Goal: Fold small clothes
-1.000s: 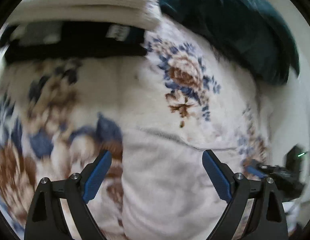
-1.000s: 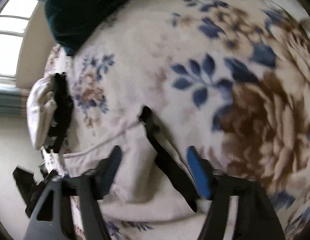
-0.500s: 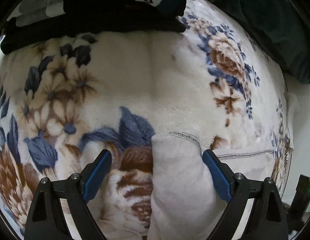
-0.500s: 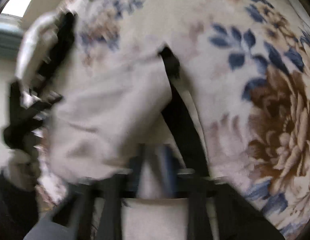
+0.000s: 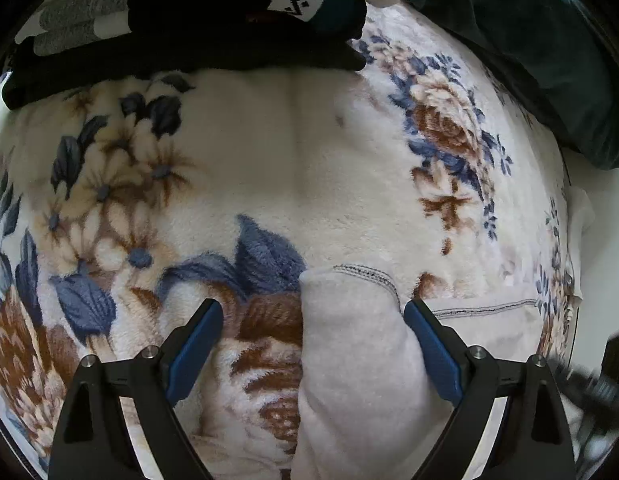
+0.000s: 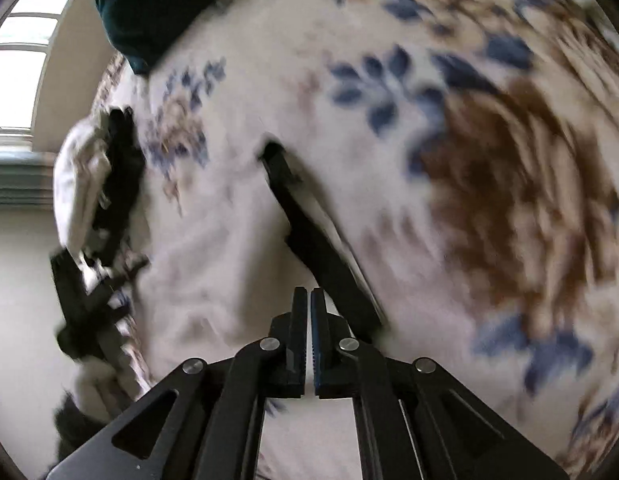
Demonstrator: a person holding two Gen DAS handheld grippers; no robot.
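Now mid-fold: pale pink fleece garment (image 5: pixel 357 360) lying at lower centre of the left view on the floral plush bed blanket (image 5: pixel 269 168), between the spread left tool (image 5: pixel 313 344). Right tool (image 6: pixel 308 340) nearly closed, just reopening, gripping nothing. Next: pinching the stitched hem (image 5: pixel 365 271).

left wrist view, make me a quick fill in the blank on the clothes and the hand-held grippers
1. The left hand-held gripper has its jaws ____ around a fold of the pale garment.
2. The garment lies on a ____-patterned blanket.
3. The pile of folded clothes sits at the ____ of the left wrist view.
4. The pads on the gripper fingers are ____.

Missing words: open; floral; top; blue
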